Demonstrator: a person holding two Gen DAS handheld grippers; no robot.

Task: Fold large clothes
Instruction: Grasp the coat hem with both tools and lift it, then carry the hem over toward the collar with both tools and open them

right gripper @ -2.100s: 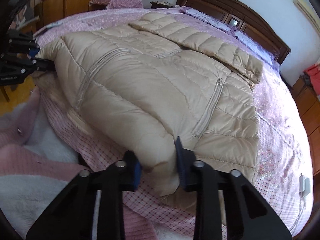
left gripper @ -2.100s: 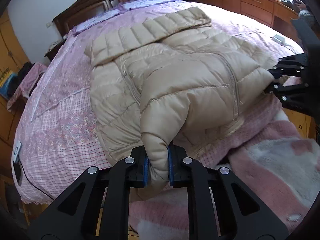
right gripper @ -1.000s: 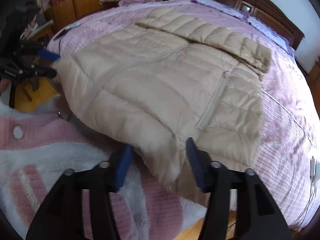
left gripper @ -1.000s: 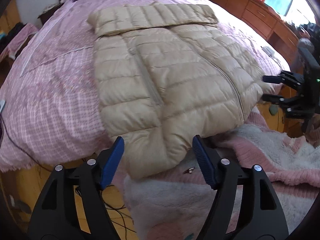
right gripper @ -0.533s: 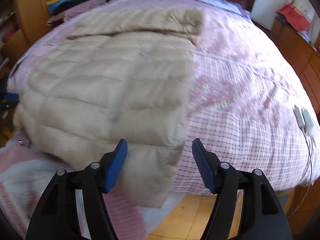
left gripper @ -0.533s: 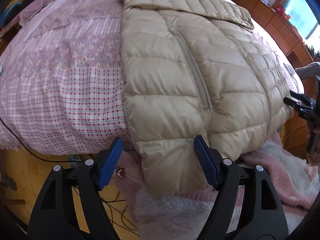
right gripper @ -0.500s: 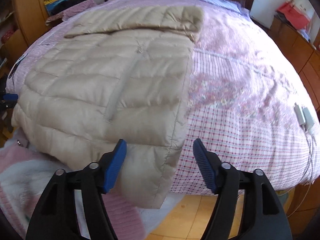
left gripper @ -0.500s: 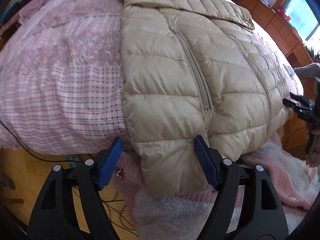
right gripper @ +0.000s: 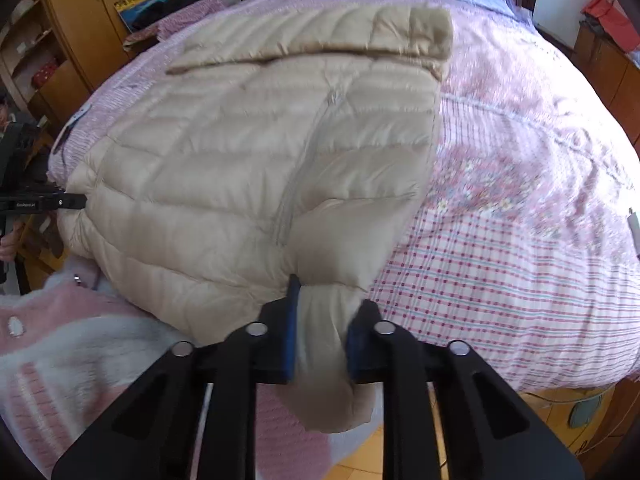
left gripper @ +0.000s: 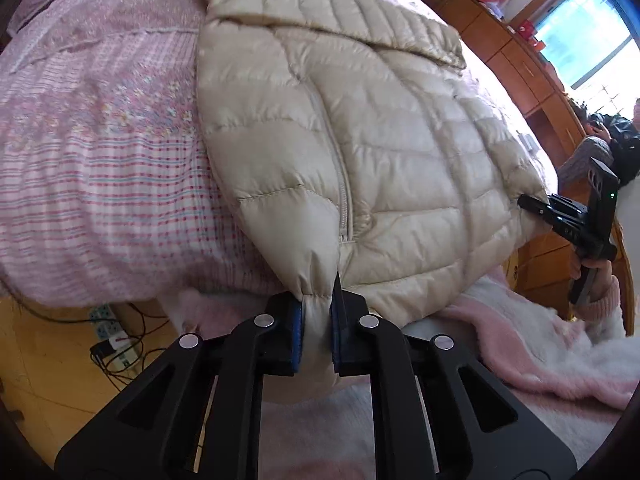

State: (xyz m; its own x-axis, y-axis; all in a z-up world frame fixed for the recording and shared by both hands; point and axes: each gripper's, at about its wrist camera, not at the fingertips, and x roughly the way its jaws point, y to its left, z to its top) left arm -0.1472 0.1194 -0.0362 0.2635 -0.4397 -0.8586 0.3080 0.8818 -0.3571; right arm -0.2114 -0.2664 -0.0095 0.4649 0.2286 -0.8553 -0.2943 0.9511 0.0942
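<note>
A beige quilted down jacket [left gripper: 360,128] lies spread on the bed, hood folded at the far end; it also shows in the right wrist view [right gripper: 256,152]. My left gripper [left gripper: 316,328] is shut on the jacket's near left hem corner, by the side zipper. My right gripper [right gripper: 320,332] is shut on the near right hem corner, with cloth bunched between its pads. Each gripper shows in the other's view at the opposite hem corner: the right one [left gripper: 560,216], the left one [right gripper: 44,202].
The bed has a pink checked quilt [left gripper: 100,168]. A pink and white fluffy blanket [left gripper: 540,344] lies at the foot, under the hem. Wooden cabinets [left gripper: 520,64] stand on one side, a wardrobe [right gripper: 100,20] on the other. A power strip and cables [left gripper: 108,344] lie on the floor.
Both grippers were open around the hem corners half a second ago; now both have shut on them. Earlier still they let go of the sleeves.
</note>
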